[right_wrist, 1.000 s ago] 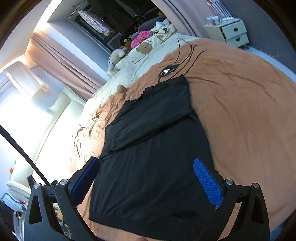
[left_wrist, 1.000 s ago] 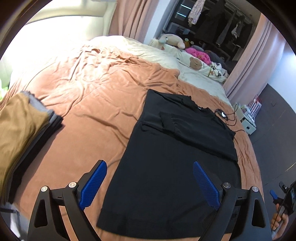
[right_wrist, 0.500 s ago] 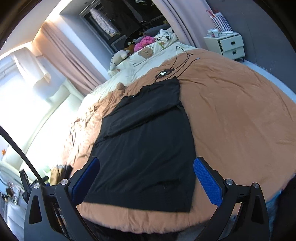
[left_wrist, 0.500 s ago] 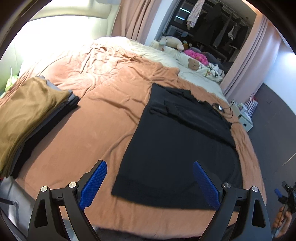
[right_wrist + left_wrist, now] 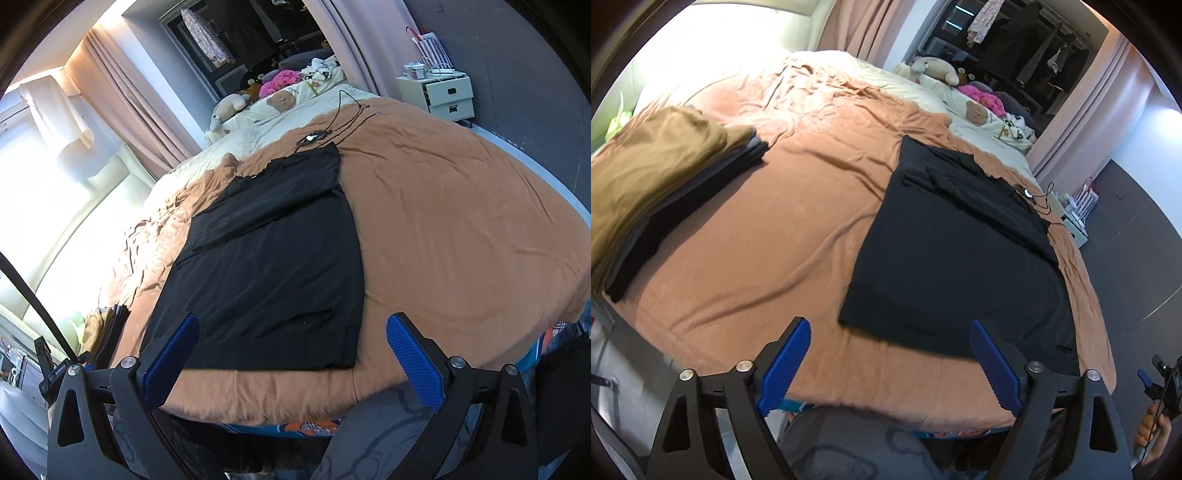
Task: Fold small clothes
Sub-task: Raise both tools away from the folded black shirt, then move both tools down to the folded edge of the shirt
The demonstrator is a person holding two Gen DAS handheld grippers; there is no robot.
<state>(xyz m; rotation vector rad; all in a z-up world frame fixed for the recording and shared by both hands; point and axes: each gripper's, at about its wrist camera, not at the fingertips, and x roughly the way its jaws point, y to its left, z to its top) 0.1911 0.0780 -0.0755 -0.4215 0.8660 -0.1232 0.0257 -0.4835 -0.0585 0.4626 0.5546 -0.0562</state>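
A black shirt (image 5: 960, 258) lies flat on the orange bed cover (image 5: 775, 236), its sleeves folded inward across the upper part. It also shows in the right wrist view (image 5: 273, 258). My left gripper (image 5: 890, 365) is open and empty, held back over the bed's near edge, short of the shirt's hem. My right gripper (image 5: 291, 358) is open and empty, also back from the hem. A stack of folded clothes (image 5: 653, 177) with a tan piece on top sits at the left of the bed.
A small device with black cables (image 5: 314, 137) lies just beyond the shirt's collar. Pillows and soft toys (image 5: 975, 99) are at the head of the bed. A white bedside drawer unit (image 5: 443, 96) stands at the right. The other gripper's handle (image 5: 1160, 384) shows at the right edge.
Both grippers have pulled back and up from the shirt toward the near bed edge. The shirt looks smaller and the bed edge now shows. The shirt has not moved.
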